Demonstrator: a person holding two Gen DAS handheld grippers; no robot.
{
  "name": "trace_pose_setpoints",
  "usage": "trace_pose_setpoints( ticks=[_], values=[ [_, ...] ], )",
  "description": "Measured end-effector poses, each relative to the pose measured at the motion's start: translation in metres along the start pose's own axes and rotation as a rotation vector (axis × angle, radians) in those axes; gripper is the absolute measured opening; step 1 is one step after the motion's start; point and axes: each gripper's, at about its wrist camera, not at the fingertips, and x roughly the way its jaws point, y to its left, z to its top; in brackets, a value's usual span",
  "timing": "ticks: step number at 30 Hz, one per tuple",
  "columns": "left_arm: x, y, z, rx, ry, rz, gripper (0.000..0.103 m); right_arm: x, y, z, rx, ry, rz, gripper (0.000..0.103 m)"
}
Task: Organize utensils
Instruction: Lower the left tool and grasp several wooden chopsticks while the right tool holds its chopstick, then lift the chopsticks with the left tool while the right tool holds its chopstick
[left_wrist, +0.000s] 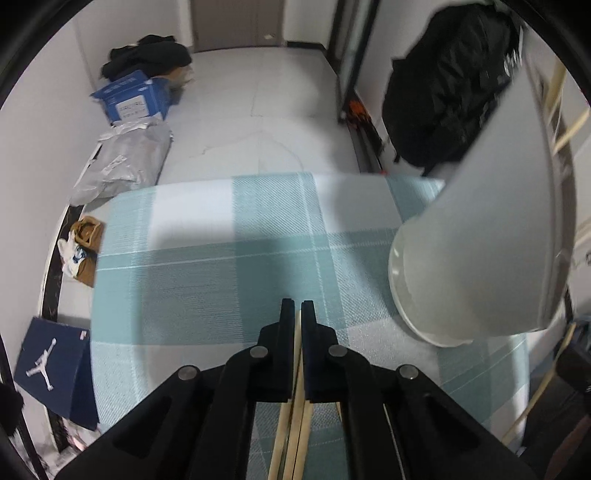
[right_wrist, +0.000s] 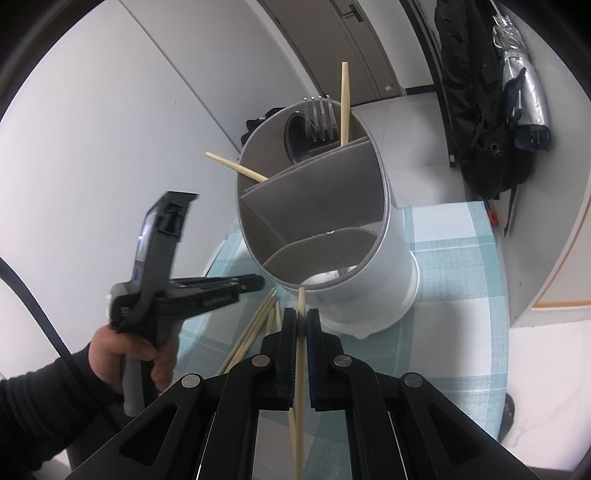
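A white round utensil holder (right_wrist: 369, 266) with grey dividers stands on the checked tablecloth (right_wrist: 454, 332); it also shows in the left wrist view (left_wrist: 480, 229). It holds a fork (right_wrist: 320, 118), a dark spoon (right_wrist: 295, 136) and two chopsticks (right_wrist: 345, 103). My right gripper (right_wrist: 301, 314) is shut on a wooden chopstick (right_wrist: 300, 369), its tip just at the holder's near rim. My left gripper (left_wrist: 297, 306) is shut on a wooden chopstick (left_wrist: 298, 354) low over the cloth; it also shows at the left of the right wrist view (right_wrist: 255, 282). Several loose chopsticks (right_wrist: 255, 328) lie on the cloth.
Beyond the table edge is white floor with a blue box (left_wrist: 133, 98), grey bags (left_wrist: 125, 162), shoes (left_wrist: 83, 243) and a dark Jordan bag (left_wrist: 51, 365). A black backpack (right_wrist: 480, 110) hangs at the right. A white wall (right_wrist: 110, 147) stands at the left.
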Motion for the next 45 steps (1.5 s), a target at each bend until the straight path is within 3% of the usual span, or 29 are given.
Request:
trace_pose_setpoints(
  ticks=[6, 8, 13, 17, 18, 21, 26, 40, 41, 45],
  values=[
    [-0.016, 0.009, -0.001, -0.050, -0.063, -0.008, 0.000, -0.005, 0.009, -0.006, -0.018, -0.025, 0.000, 0.004],
    [-0.006, 0.015, -0.003, -0.052, -0.012, -0.044, 0.000, -0.005, 0.009, -0.008, -0.010, -0.025, 0.000, 0.004],
    [0.019, 0.014, -0.022, 0.039, 0.076, 0.028, 0.005, -0.007, 0.013, -0.013, -0.023, -0.025, -0.013, 0.004],
    [0.029, 0.017, -0.026, 0.028, 0.129, 0.009, 0.006, -0.006, 0.012, -0.011, -0.025, -0.025, -0.019, 0.004],
    [0.031, 0.016, -0.026, 0.034, 0.132, 0.007, 0.011, -0.005, 0.011, -0.011, -0.022, -0.025, -0.021, 0.004],
    [0.032, 0.013, -0.024, 0.068, 0.139, 0.001, 0.043, -0.005, 0.011, -0.008, -0.014, -0.026, -0.018, 0.004],
    [0.033, 0.013, -0.026, 0.127, 0.130, 0.027, 0.046, -0.004, 0.013, -0.007, -0.028, -0.028, -0.014, 0.004],
    [0.040, 0.011, -0.014, 0.147, 0.135, 0.120, 0.046, -0.005, 0.011, -0.006, -0.018, -0.029, -0.003, 0.004],
    [0.041, 0.008, -0.013, 0.150, 0.130, 0.129, 0.043, -0.006, 0.011, -0.006, -0.022, -0.031, 0.000, 0.004],
    [0.048, -0.006, 0.001, 0.149, 0.151, 0.117, 0.007, -0.008, 0.011, -0.004, -0.029, -0.037, 0.003, 0.004]
  ],
)
